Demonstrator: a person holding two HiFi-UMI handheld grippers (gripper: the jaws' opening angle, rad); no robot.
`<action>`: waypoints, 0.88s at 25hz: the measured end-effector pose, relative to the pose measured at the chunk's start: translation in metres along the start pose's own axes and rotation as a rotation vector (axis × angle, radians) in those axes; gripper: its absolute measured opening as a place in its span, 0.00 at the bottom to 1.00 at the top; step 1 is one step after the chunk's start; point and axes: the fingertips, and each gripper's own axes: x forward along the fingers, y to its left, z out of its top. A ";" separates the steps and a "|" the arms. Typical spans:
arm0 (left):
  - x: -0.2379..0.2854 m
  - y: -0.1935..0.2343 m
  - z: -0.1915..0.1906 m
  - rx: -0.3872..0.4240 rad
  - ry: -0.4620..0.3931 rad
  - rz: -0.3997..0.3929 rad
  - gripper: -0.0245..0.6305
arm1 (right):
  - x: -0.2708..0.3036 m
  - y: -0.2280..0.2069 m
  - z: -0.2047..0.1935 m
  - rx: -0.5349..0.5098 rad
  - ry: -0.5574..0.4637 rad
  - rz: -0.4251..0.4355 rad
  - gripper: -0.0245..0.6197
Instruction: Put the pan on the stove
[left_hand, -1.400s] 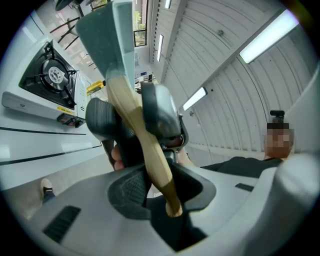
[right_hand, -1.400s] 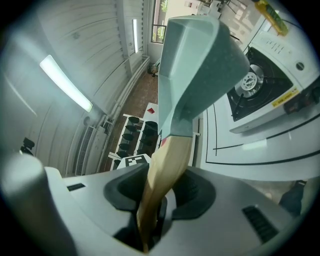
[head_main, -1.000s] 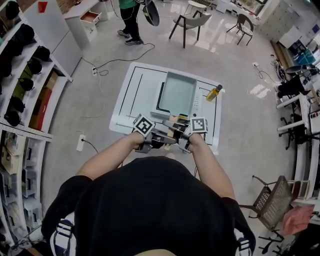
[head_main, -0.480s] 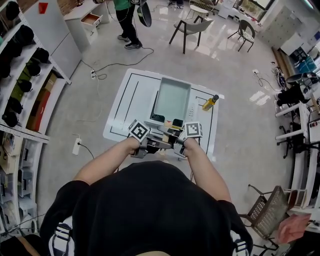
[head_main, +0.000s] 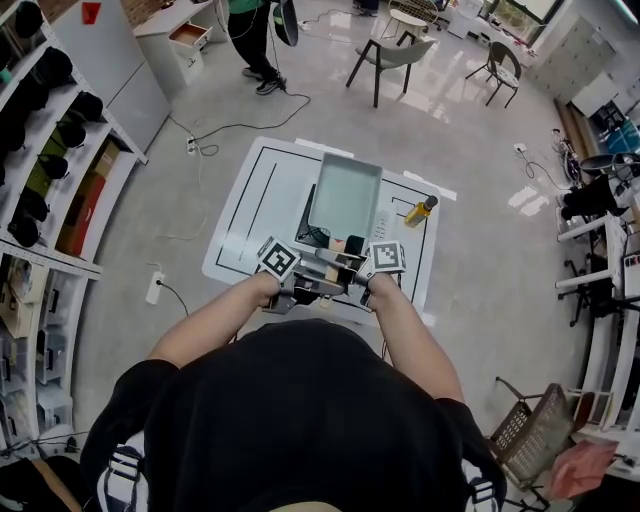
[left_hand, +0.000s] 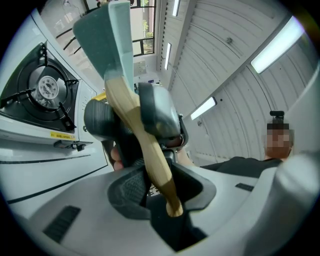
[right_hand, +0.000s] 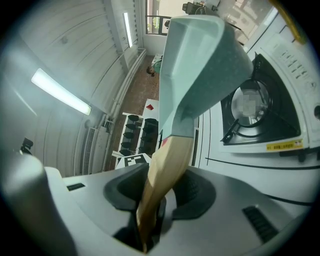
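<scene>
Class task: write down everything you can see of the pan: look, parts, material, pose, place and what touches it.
The pan is rectangular, pale grey-green, raised-rimmed, seemingly metal, with a light wooden handle. It is held roughly level over the white table, above the stove's burner, not resting on it. Only the grippers touch it: left gripper and right gripper are both shut on the handle.
</scene>
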 end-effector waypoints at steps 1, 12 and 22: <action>0.002 0.001 0.002 -0.001 -0.002 0.003 0.23 | -0.002 -0.001 0.002 -0.012 0.006 0.001 0.25; 0.027 0.018 0.025 -0.009 -0.031 0.020 0.23 | -0.027 -0.012 0.020 0.033 0.044 0.019 0.26; 0.052 0.031 0.047 -0.005 -0.072 0.045 0.24 | -0.050 -0.023 0.037 -0.001 0.105 0.031 0.26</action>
